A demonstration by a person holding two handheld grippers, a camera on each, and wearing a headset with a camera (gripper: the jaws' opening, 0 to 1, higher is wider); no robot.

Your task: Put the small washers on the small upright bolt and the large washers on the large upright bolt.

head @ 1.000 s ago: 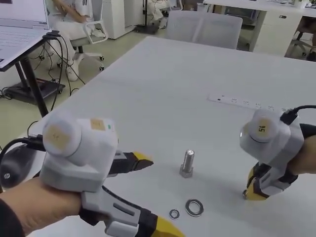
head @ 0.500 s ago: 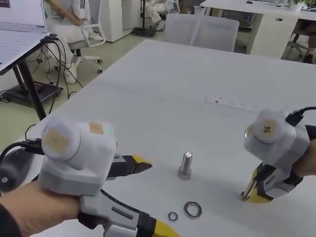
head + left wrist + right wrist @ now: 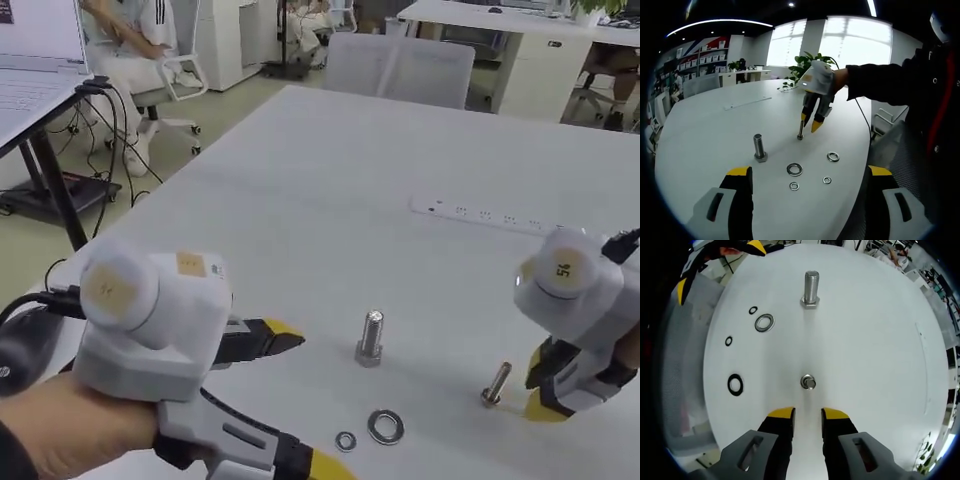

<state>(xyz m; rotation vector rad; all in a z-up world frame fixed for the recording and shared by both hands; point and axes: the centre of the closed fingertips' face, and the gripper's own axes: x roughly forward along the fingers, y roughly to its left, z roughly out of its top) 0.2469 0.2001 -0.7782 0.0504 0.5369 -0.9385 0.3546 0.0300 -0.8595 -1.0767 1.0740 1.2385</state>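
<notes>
Washers [image 3: 794, 169] seem thin, light, slippery; we would pinch the rim. Left fingers [image 3: 740, 172] are spread, right fingers [image 3: 781, 415] slightly apart, empty.

White table [image 3: 300, 170] | large bolt [image 3: 370, 337] stands upright on its head | small bolt [image 3: 495, 383] stands well apart from it | large washer [image 3: 794, 169] lies flat near small washer [image 3: 794, 186] | second large washer [image 3: 833, 156] near second small washer [image 3: 826, 180] | white power strip [image 3: 490, 217] lies farther back

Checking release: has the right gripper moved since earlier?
Yes. The right gripper backed off rightward, farther from the large bolt, clear of the small bolt.
</notes>
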